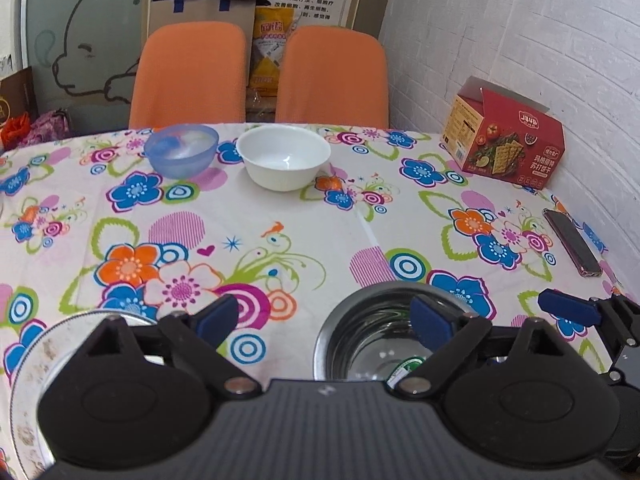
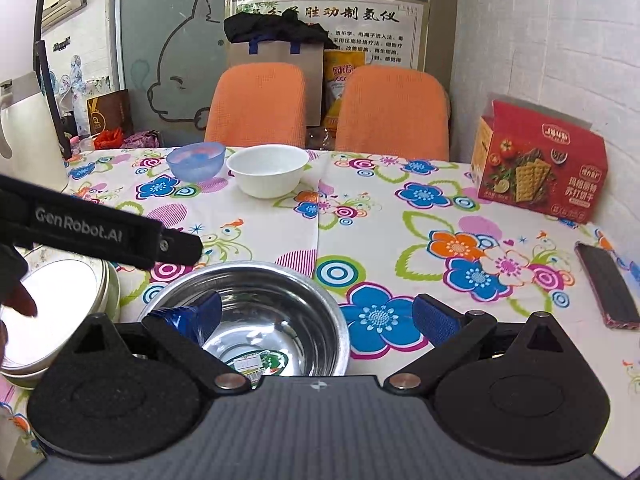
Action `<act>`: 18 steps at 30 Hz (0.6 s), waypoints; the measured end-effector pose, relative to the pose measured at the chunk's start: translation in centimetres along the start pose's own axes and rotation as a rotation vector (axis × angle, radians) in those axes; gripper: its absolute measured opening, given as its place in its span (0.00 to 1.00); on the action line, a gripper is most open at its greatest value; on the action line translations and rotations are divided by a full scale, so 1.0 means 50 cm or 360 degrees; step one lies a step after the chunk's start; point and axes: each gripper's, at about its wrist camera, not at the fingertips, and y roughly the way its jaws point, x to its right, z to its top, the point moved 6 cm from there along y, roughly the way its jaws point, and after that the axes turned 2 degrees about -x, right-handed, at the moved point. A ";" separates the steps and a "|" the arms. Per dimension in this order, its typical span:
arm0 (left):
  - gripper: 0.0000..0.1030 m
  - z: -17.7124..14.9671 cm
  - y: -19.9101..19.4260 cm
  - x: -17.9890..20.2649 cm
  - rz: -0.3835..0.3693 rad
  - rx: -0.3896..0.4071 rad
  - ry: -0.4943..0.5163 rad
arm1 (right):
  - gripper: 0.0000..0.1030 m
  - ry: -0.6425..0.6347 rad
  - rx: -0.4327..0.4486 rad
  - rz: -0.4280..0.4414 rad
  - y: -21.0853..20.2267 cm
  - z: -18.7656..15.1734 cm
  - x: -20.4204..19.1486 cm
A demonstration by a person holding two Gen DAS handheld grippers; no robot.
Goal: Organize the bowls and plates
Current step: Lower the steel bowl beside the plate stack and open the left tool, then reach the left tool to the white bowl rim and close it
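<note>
Steel bowl [image 1: 368,332] near half covered by left gripper [image 1: 324,316] body; label on its floor partly hidden in both views. Patterned plate [image 1: 36,360] mostly behind gripper housing, cut by left edge. Same plate [image 2: 60,300] in right view overlapped by black strap [image 2: 96,232] and a fingertip [image 2: 20,300]. Phone [image 2: 608,284] clipped at right edge. White kettle [image 2: 24,136] cut by left edge. Poster [image 2: 360,28] small print unreadable. Blue bowl [image 1: 182,150] contents blurred, not identifiable.
</note>
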 end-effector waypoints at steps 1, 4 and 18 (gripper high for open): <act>0.90 0.006 -0.005 -0.002 0.0010 0.0013 0.0010 | 0.87 -0.0016 0.0009 -0.0017 -0.001 0.002 -0.001; 0.90 0.021 -0.018 -0.010 0.0033 0.0043 0.0035 | 0.87 -0.0056 0.0035 -0.0061 -0.005 0.010 -0.003; 0.90 0.100 -0.024 -0.079 0.0159 0.0162 0.0053 | 0.87 -0.0223 0.0085 -0.0069 0.024 0.133 -0.009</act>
